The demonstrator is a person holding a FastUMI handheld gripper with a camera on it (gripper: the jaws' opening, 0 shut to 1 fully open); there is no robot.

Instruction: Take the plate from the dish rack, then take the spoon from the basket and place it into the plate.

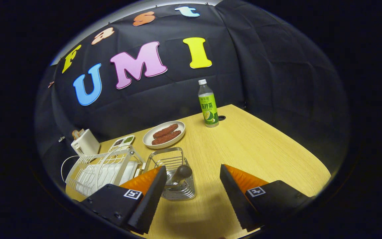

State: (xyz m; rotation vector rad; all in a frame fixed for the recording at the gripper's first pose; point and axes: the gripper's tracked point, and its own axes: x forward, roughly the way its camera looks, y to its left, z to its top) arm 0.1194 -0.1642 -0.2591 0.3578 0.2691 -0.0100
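Hovering with jaws apart, empty, over table (244, 142) | dish rack (101, 169) left of basket (174, 176); plate not discernible in rack | spoon (181, 172) upright in basket | advise: lower squarely, close on handle.

Dark-handled spoon (181, 173) upright in wire basket (174, 176)

The gripper (191, 192) is showing two wedge-shaped fingers with ridged, saw-toothed inner faces, standing wide apart. Each finger is sitting on a boxy black mount (111, 202) bearing a small square black-and-white marker (133, 194) on top. Round screw heads (118, 215) are dotting the left mount's edge.
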